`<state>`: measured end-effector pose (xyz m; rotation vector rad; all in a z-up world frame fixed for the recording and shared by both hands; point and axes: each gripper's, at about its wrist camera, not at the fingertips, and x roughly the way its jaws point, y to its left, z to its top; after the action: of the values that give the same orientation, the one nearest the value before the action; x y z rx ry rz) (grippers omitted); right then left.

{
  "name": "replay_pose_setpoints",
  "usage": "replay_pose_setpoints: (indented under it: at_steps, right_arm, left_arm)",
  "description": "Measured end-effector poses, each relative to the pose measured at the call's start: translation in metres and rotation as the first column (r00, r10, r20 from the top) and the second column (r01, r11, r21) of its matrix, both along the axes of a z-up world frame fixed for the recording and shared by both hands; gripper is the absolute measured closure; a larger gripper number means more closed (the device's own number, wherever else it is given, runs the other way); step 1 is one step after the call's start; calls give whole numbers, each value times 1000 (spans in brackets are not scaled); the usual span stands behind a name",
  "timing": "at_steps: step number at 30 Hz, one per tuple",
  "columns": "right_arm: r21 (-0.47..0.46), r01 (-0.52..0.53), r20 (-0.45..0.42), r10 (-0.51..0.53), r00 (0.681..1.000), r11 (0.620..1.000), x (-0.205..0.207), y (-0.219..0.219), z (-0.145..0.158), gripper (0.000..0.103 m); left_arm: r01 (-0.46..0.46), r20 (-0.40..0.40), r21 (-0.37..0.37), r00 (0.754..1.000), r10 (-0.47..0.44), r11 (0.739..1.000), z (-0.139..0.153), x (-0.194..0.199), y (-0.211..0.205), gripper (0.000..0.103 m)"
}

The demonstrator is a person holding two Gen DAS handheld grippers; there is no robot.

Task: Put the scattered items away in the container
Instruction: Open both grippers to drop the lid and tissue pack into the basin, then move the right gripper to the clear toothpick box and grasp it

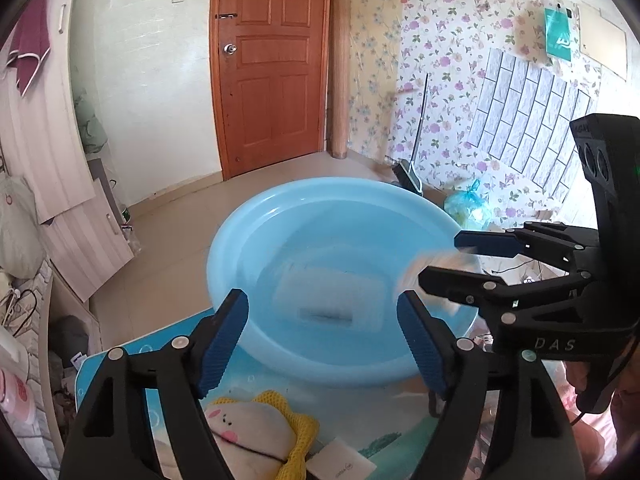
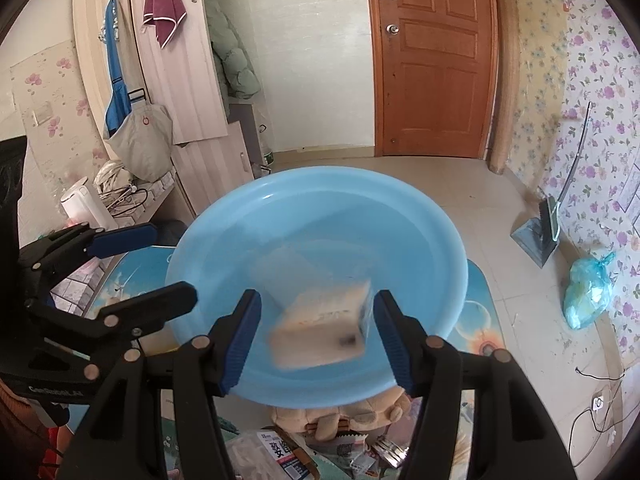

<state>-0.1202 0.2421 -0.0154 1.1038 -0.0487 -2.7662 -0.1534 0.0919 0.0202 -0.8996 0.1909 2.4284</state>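
A light blue basin [image 1: 240,240] [image 2: 440,240] stands on a cartoon-print mat [image 1: 260,380]. Inside it lies a blurred white packet [image 1: 332,300] [image 2: 288,268]. My left gripper [image 1: 322,340] [image 2: 140,270] is open over the basin's near rim with nothing between its fingers. My right gripper [image 2: 318,340] [image 1: 464,262] is open above the basin. A motion-blurred beige box [image 2: 320,332] [image 1: 432,268] sits in its gap, close to the right finger. On the mat lie a cream plush in yellow netting [image 1: 248,432], a white card [image 1: 340,466] and a brown plush [image 2: 340,416].
Booklets [image 2: 280,456] and a metal tin [image 2: 390,450] lie by the brown plush. On the floor beyond are a dustpan with broom [image 2: 536,236] and a blue rubbish bag [image 2: 588,296]. A white kettle [image 2: 84,204] and cables sit on a shelf at left.
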Motion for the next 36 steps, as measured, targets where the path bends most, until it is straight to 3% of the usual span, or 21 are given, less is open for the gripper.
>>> replay_pose_setpoints:
  at_steps: [6, 19, 27, 30, 36]
  right_arm:
    - [-4, 18, -13, -18, 1000, 1000, 10, -3, 7, 45]
    - [-1, -27, -17, 27, 999, 1000, 59, -35, 9, 45]
    - [26, -15, -18, 15, 1000, 1000, 93, -33, 1, 44]
    - [15, 19, -24, -19, 1000, 1000, 104, -22, 1, 33]
    - [-3, 69, -11, -69, 998, 998, 121, 0, -11, 32]
  left_arm:
    - [-28, 12, 9, 1000, 28, 1000, 0, 14, -15, 25]
    - [-104, 34, 4, 994, 104, 995, -7, 67, -54, 3]
    - [-150, 64, -28, 986, 151, 988, -27, 97, -83, 2]
    - [-163, 83, -23, 983, 165, 986, -33, 103, -94, 2]
    - [-208, 121, -37, 970, 211, 977, -51, 110, -118, 1]
